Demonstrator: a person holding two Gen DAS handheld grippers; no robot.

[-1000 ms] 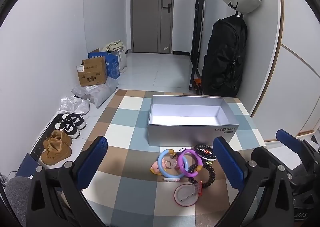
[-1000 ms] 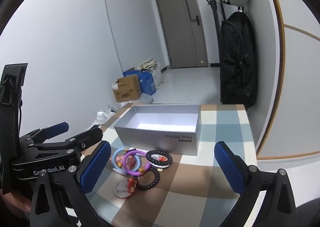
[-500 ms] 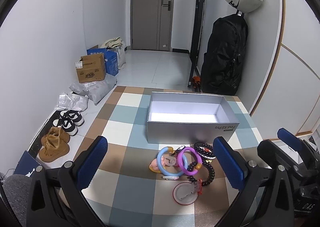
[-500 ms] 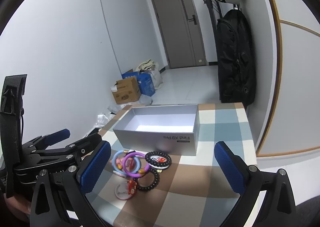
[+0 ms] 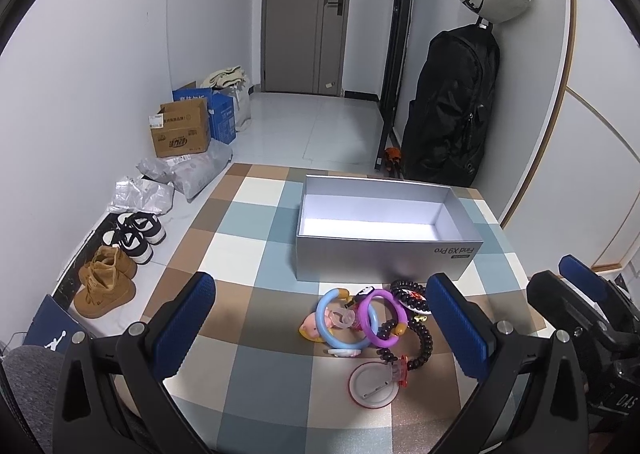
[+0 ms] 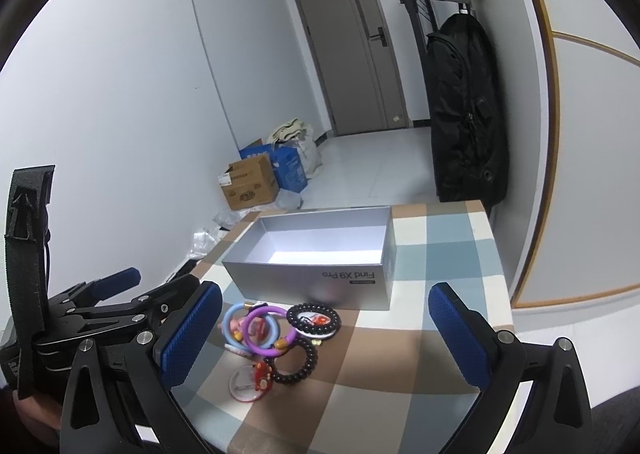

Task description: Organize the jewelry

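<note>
An empty grey box point(image 5: 382, 258) point(image 6: 320, 278) marked "Find X9 Pro" stands on the checked tabletop. In front of it lies a pile of jewelry: a blue ring point(image 5: 325, 330), a purple ring point(image 5: 396, 310) point(image 6: 256, 324), two black bead bracelets point(image 5: 424, 338) point(image 6: 298, 364) and a red-rimmed clear disc point(image 5: 370, 386) point(image 6: 244, 384). My left gripper point(image 5: 320, 330) is open above the pile's near side. My right gripper point(image 6: 324, 338) is open and empty, to the right of the left one, whose body shows at the left of the right wrist view point(image 6: 100, 314).
The table point(image 5: 248, 250) ends near the box's far side and at the right. On the floor at the left are shoes point(image 5: 120, 254), plastic bags and cardboard boxes point(image 5: 180, 129). A black backpack point(image 5: 448, 105) hangs by the right wall. A door is at the back.
Both grippers have drawn back and risen a little, so the box and the pile sit slightly lower in view. Both stay open. The jewelry has not moved.
</note>
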